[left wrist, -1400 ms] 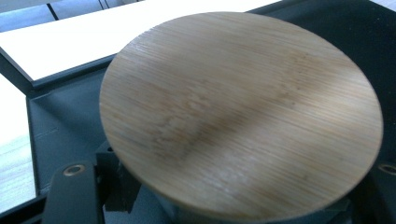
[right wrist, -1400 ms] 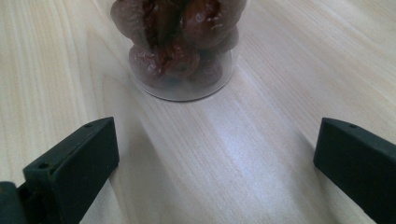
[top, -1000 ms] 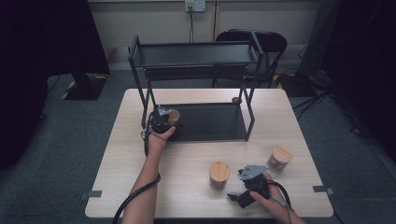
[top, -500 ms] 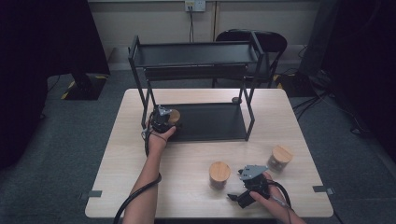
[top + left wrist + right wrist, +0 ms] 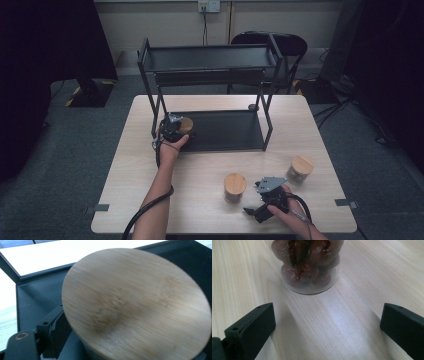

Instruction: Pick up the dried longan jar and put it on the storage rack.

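A jar with a round bamboo lid (image 5: 186,124) stands at the left end of the black rack's lower shelf (image 5: 225,131). My left gripper (image 5: 178,131) reaches over it from the near side. Its jaws have just been opening, and the jar (image 5: 135,305) still stands between them; the left finger (image 5: 53,327) sits just off the jar's side. At the table's near edge my right gripper (image 5: 254,211) lies low with its jaws wide open (image 5: 327,325) and nothing between them. It points at a clear jar of dark red fruit (image 5: 308,265) with a bamboo lid (image 5: 235,184), a short way ahead.
A third jar with a bamboo lid (image 5: 300,167) stands on the light wooden table (image 5: 210,170) to the right of my right hand. The two-tier rack's top shelf (image 5: 210,57) overhangs the lower one. A black chair (image 5: 272,42) is behind the table.
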The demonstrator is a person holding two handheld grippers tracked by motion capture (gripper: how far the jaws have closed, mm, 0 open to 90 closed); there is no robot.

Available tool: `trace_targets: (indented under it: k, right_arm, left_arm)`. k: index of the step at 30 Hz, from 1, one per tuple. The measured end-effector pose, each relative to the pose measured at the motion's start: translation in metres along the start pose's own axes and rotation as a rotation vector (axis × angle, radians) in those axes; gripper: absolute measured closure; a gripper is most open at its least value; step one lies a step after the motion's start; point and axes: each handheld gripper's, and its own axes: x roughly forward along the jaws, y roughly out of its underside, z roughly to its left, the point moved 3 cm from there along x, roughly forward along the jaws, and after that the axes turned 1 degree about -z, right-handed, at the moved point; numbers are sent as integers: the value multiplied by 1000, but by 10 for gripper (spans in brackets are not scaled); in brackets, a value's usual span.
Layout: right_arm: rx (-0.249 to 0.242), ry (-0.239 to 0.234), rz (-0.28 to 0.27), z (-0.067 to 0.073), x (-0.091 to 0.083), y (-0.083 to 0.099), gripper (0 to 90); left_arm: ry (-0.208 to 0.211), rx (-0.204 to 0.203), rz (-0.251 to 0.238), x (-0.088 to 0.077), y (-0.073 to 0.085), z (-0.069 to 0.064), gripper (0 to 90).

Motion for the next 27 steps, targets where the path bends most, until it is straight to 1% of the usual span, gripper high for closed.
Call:
trace_targets:
  k: [2, 10, 12, 27]
  right_arm:
    - [0, 0, 0, 0, 0, 0, 0]
    - [0, 0, 0, 0, 0, 0, 0]
    - [0, 0, 0, 0, 0, 0, 0]
    - [0, 0, 0, 0, 0, 0, 0]
  left_arm:
    - [-2, -8, 4, 0, 0, -1, 103]
    - [-6, -29, 11, -2, 3, -3, 73]
    - [-10, -24, 19, -2, 3, -3, 71]
    - [-11, -28, 27, -9, 6, -6, 69]
